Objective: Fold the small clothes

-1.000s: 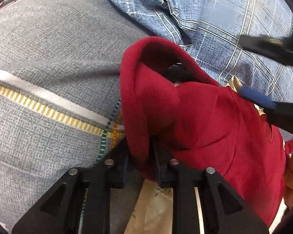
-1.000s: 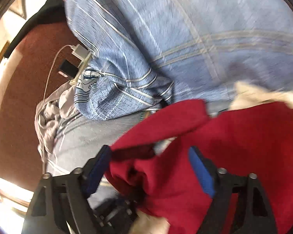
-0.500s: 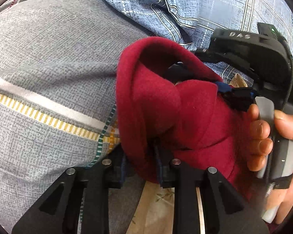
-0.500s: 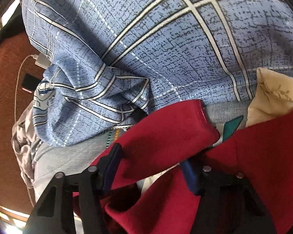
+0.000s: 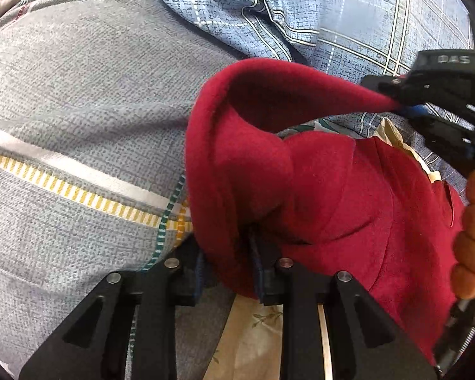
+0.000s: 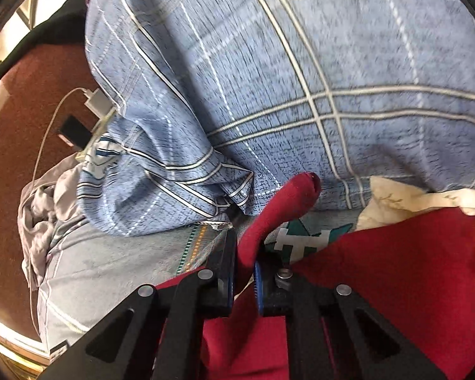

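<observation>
A dark red fleece garment [image 5: 332, 190] lies bunched on a grey bed sheet [image 5: 79, 101]. My left gripper [image 5: 228, 269] is shut on a thick fold of its near edge. My right gripper [image 6: 245, 269] is shut on a thin strip of the same red garment [image 6: 395, 278], whose end sticks up past the jaws. In the left wrist view the right gripper [image 5: 408, 110] pinches the far tip of the raised red flap and a hand holds it. A cream floral cloth [image 5: 253, 332] lies under the red garment.
A blue plaid blanket [image 6: 300, 79] is heaped behind the garment. A white charger and cable [image 6: 95, 101] and a dark phone [image 6: 72, 131] lie on a brown surface at the left, beside crumpled grey fabric [image 6: 44, 196].
My right gripper closed from open onto the red strip and pulled it away to the right, stretching the flap. My left gripper kept its hold.
</observation>
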Tool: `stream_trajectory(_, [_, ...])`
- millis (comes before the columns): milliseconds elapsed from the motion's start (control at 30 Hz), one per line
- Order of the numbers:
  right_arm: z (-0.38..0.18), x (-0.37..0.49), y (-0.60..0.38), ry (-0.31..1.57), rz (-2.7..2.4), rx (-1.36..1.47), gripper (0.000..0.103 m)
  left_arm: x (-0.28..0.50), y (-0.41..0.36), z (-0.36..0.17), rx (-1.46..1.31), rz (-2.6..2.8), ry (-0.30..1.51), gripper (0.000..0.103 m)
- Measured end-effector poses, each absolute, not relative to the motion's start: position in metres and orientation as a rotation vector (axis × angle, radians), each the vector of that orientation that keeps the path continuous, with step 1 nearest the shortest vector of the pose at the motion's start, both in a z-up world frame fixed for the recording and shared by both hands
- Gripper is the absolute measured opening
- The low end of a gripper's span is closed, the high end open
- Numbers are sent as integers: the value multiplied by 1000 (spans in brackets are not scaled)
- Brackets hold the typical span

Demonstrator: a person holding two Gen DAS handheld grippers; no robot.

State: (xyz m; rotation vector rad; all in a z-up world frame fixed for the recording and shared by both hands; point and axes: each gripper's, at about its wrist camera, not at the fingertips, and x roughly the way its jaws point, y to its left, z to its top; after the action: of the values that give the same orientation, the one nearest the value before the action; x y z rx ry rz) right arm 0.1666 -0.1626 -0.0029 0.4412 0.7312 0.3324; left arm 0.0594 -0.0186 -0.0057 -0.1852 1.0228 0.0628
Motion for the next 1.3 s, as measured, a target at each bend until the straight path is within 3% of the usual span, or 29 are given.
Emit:
stream_trajectory(333, [17,147,-201,655,300,410,8,61,-29,11,-198,44,974,24])
stream_trajectory(400, [25,139,-208,625,291,418,8,61,-32,17,-209,28,947,38])
stream_trajectory(633, [63,98,-250,483,257,450,7,55,-48,41,-186,-43,853,42])
stream_trajectory(733, [89,75,-274,406,214,419,7,48,-56,56,-233,-146,814,58])
stream_trajectory(867, [98,41,-316,365,144,379,7,27,-63,77,-204,-242,725,68])
stream_trajectory(1000, [76,15,-354,405,48,345,7,25,-63,76,-147,-265,710,71])
stream_trajectory(1300, [-33,-19,-427,589,-103,482,7,9,-54,75,-158,-303,717,71])
